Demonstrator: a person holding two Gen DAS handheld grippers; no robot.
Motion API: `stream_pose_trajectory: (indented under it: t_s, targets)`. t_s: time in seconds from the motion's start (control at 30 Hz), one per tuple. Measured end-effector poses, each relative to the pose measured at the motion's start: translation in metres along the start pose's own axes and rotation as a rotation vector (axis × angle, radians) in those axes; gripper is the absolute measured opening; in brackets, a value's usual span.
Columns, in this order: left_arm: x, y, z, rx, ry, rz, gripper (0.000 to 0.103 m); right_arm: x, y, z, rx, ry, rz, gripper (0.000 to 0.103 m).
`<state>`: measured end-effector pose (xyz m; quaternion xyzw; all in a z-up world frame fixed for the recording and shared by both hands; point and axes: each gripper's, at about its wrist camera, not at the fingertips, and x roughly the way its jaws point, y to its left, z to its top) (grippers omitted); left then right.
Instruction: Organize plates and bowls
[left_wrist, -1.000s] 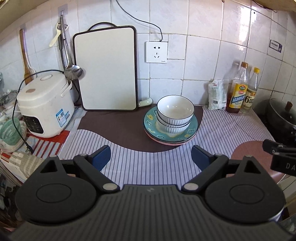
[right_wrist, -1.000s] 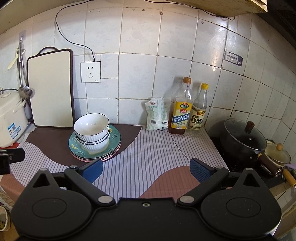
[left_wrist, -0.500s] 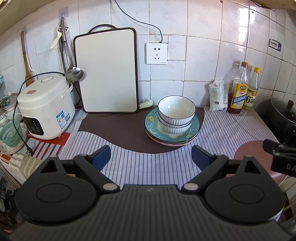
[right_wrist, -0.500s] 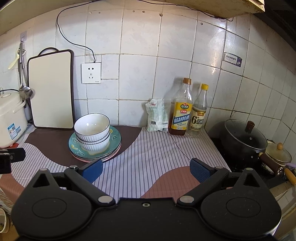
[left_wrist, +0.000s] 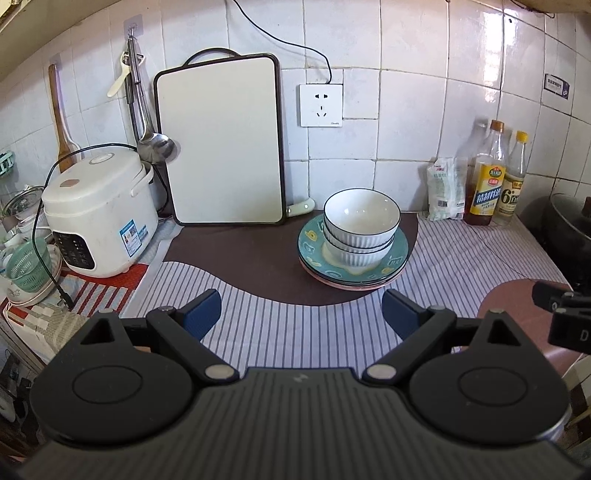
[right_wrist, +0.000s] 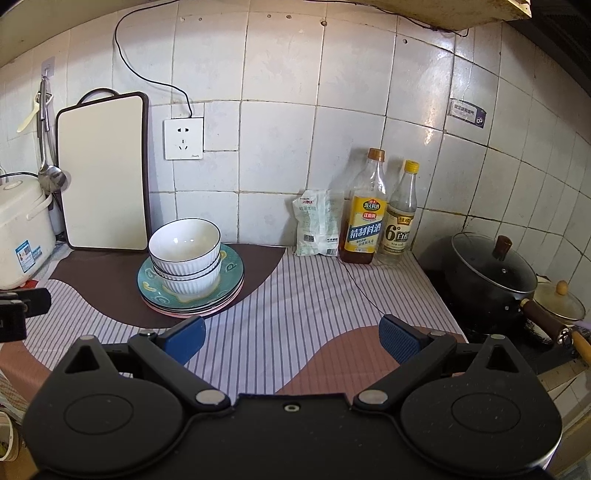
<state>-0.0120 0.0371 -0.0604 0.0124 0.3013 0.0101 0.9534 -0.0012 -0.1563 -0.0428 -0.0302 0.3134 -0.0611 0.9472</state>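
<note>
The left gripper (left_wrist: 301, 314) has its blue fingers (left_wrist: 202, 309) spread wide and holds nothing. It hangs above the striped cloth (left_wrist: 280, 332). The right gripper (right_wrist: 291, 338) is also wide open and empty, over the same cloth. In front of both, apart from them, two white ribbed bowls (left_wrist: 361, 225) sit nested on a stack of plates (left_wrist: 314, 247); the top plate is teal. The stack rests on the brown part of the cloth, near the cutting board (left_wrist: 221, 140) that leans on the tiled wall. Two bottles (right_wrist: 364, 210) stand to the right.
</note>
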Motion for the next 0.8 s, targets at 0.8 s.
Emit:
stream_pose_trajectory:
  t_s: [0.8]
  targets:
    - [0.0059, 0.0014, -0.0004, 0.024, 0.004, 0.018, 0.103, 0.0051, 0.0053, -0.0035, 0.004, 0.013, 0.005, 0.102]
